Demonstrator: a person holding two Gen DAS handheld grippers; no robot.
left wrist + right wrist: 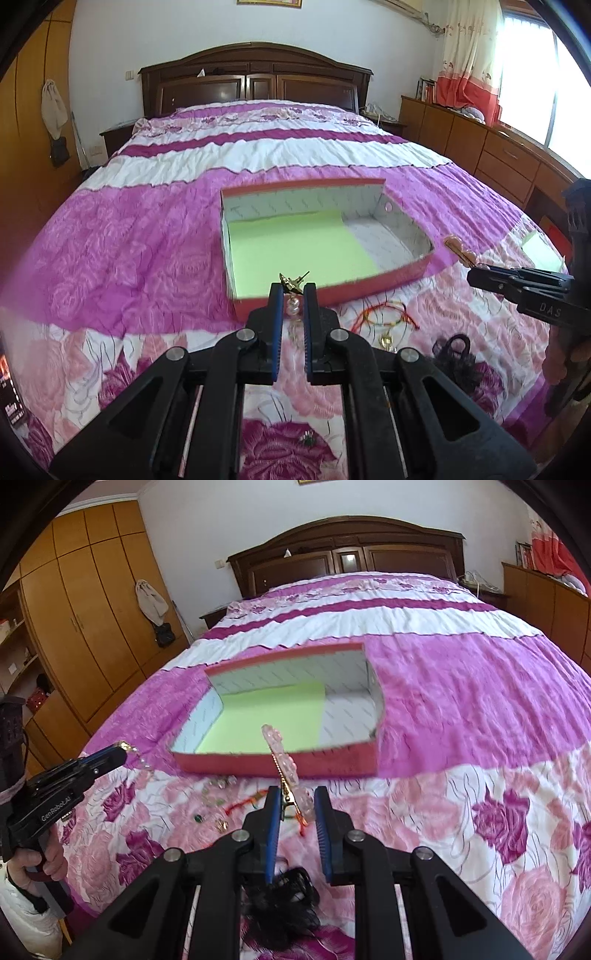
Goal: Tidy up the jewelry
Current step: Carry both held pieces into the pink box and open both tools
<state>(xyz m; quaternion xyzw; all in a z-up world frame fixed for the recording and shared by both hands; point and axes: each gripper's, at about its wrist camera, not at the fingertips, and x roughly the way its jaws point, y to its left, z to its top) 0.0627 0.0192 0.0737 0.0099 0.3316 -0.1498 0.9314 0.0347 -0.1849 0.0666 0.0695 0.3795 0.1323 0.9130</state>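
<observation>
Left wrist view, L to R: far left edge is a wardrobe (29,122) w/ a pale bag hanging on it. Centre frame, the red box (369,286) sits on the pink floral bedspread (110,240), open top, green sheet (295,247) covering most of its floor, bare white strip at its right end. Bottom centre, left gripper (294,286) has its tongs pinched together on a gold earring (293,284); gold top pokes up above the tips, a pearl hangs down btwn the blue pads. Just right of it on the spread: a red-yellow string bracelet (384,314), then a black lace hair piece (454,354). Right edge, right gripper (471,275) comes in from the side, clamped on a pink beaded hair clip (460,251) sticking out toward the box's right end.

Right wrist view, L to R: lower left, a hand (37,864) grips the left gripper's handle; left gripper (123,751) tips show the gold bit w/ pearls dangling. Small loose pieces (218,794) lie on the spread in front of the box's near wall. Centre, red box (277,762) again. Bottom centre, right gripper (297,805) tongs partly closed, clamped on the clip's gold metal base; hair clip (277,746) stands up tilted left, its tip overlapping the box's near edge in frame. Black lace piece (288,897) under the jaws.
</observation>
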